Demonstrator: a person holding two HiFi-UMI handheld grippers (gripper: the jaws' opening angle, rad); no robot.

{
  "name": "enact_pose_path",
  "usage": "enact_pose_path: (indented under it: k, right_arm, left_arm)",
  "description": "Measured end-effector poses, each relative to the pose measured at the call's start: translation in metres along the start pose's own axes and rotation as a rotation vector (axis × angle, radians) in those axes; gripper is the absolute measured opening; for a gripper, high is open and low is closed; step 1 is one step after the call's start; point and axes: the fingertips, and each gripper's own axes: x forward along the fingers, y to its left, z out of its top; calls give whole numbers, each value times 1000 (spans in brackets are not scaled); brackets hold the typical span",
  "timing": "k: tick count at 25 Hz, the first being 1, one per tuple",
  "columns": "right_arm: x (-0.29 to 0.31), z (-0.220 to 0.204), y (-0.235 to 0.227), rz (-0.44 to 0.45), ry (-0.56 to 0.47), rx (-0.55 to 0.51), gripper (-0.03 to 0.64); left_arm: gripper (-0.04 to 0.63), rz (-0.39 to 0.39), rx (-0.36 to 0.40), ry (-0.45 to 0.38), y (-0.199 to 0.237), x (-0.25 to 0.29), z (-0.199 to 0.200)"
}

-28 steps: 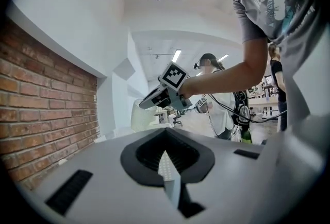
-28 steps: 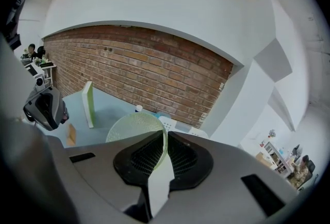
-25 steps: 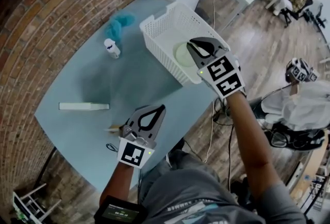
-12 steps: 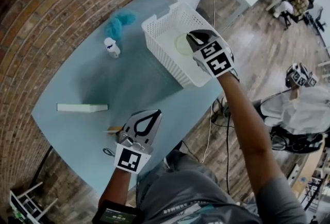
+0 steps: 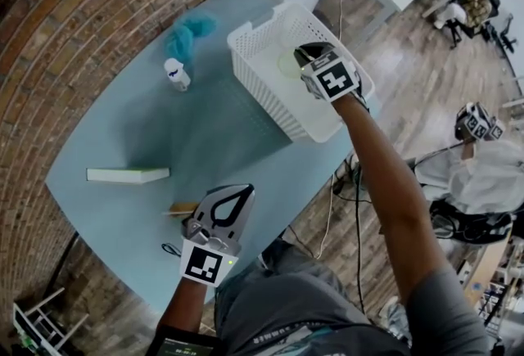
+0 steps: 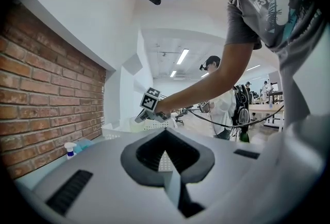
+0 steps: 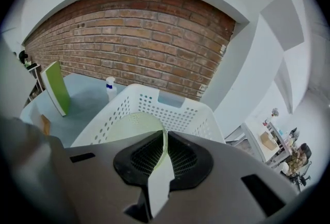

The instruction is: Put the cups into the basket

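Head view is showing the right gripper (image 5: 301,53) reaching over the white perforated plastic basket (image 5: 246,39), which is standing at the far right edge of the pale blue worktop (image 5: 205,137). It is carrying the pale green translucent cup (image 5: 288,65) down inside the basket walls, probably so the cup can be let go low rather than dropped. In the right gripper view the jaws are standing nearly together, pinching the cup's thin rim (image 7: 135,124) between the pads, with the cup body hanging over the basket floor. The left gripper (image 5: 245,191) is waiting near the worktop's near edge, out of the way; its jaws are meeting at the tips, holding nothing.
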Motion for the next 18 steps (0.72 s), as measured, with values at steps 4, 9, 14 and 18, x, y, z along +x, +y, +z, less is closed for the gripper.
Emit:
enact_pose_path:
  k: [4, 9, 14, 18]
  right_arm:
    - [20, -10, -2, 17, 31, 17, 37]
    - [44, -23, 4, 54, 61, 58, 37]
    - [63, -48, 5, 61, 136, 84, 37]
    - [75, -65, 0, 48, 179, 111, 37]
  left_arm:
    - [0, 1, -9, 9, 3, -3, -5]
    - [0, -1, -37, 16, 4, -3, -11]
    - [0, -16, -47, 18, 2, -1, -13]
    - [0, -23, -56, 19, 1, -1, -16]
